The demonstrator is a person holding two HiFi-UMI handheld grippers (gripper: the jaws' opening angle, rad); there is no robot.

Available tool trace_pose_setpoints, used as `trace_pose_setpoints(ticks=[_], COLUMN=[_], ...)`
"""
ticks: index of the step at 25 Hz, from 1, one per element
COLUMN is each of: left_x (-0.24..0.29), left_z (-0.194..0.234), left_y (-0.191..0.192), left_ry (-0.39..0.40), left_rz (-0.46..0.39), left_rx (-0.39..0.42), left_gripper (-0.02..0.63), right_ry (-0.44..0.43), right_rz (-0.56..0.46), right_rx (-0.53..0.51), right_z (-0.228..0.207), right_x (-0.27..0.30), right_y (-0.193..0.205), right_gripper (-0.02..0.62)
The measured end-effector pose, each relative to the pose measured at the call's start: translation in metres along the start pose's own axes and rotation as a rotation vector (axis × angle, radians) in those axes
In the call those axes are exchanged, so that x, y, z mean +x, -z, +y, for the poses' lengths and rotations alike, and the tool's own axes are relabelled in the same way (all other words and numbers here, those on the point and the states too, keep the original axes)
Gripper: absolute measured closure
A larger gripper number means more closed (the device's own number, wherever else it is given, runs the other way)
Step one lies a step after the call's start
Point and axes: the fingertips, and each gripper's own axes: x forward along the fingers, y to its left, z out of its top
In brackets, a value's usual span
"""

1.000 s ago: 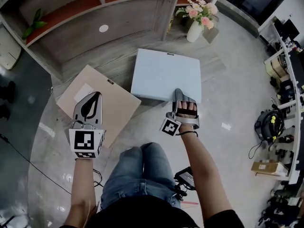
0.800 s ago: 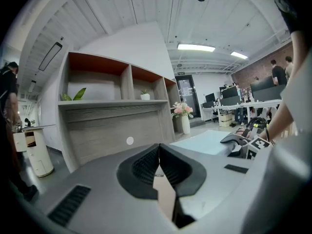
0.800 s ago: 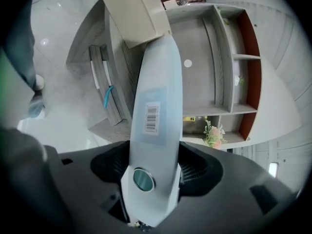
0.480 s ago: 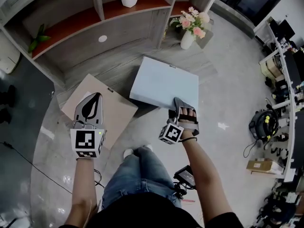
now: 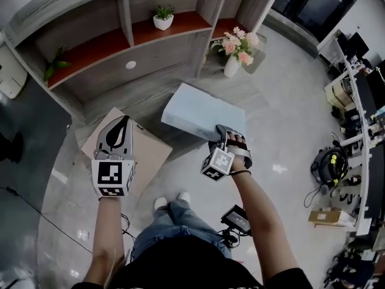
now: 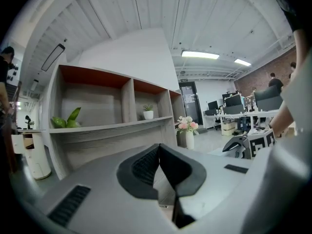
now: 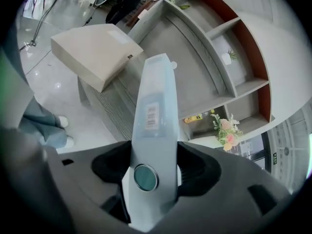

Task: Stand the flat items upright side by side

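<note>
- Pinching the pale blue box (image 5: 198, 114) by its near edge, my right tongs (image 5: 224, 136) have just tightened; it stretches straight away toward the shelf (image 5: 108, 46).
- My left tongs (image 5: 123, 123), pressed together, hover over the tan box (image 5: 151, 153) alongside.

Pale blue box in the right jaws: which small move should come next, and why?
Probably tip the pale blue box up onto its far edge on the grey ledge: the right gripper clamps its near edge, and it is slanted, not upright.

No legible txt anywhere (barcode label (image 7: 152, 116) on pale box (image 7: 157, 79) too blurred).
</note>
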Motion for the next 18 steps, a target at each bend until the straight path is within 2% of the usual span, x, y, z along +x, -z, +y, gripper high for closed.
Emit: trace_pose_setpoints(ticks=[4,11,18], left_x=[0.002,-0.002,-0.012], left_z=[0.002,0.009,0.021], left_y=[-0.007,-0.014,-0.014], left_ry=[-0.006,-0.022,-0.045], left_rz=[-0.014,-0.038,-0.048], left_rx=[0.002,-0.013,-0.031], left_gripper=[0.595,0.595,0.595], right_ry=[-0.077,-0.266,-0.372], right_rz=[-0.021,-0.087,-0.086], right_rx=[0.060,0.267,0.434], right_z=[-0.015,-0.046,-0.072], right_x=[0.000,-0.021,-0.027], right_y=[-0.009,-0.038,-0.048], right_gripper=[0.299,0.304,0.304])
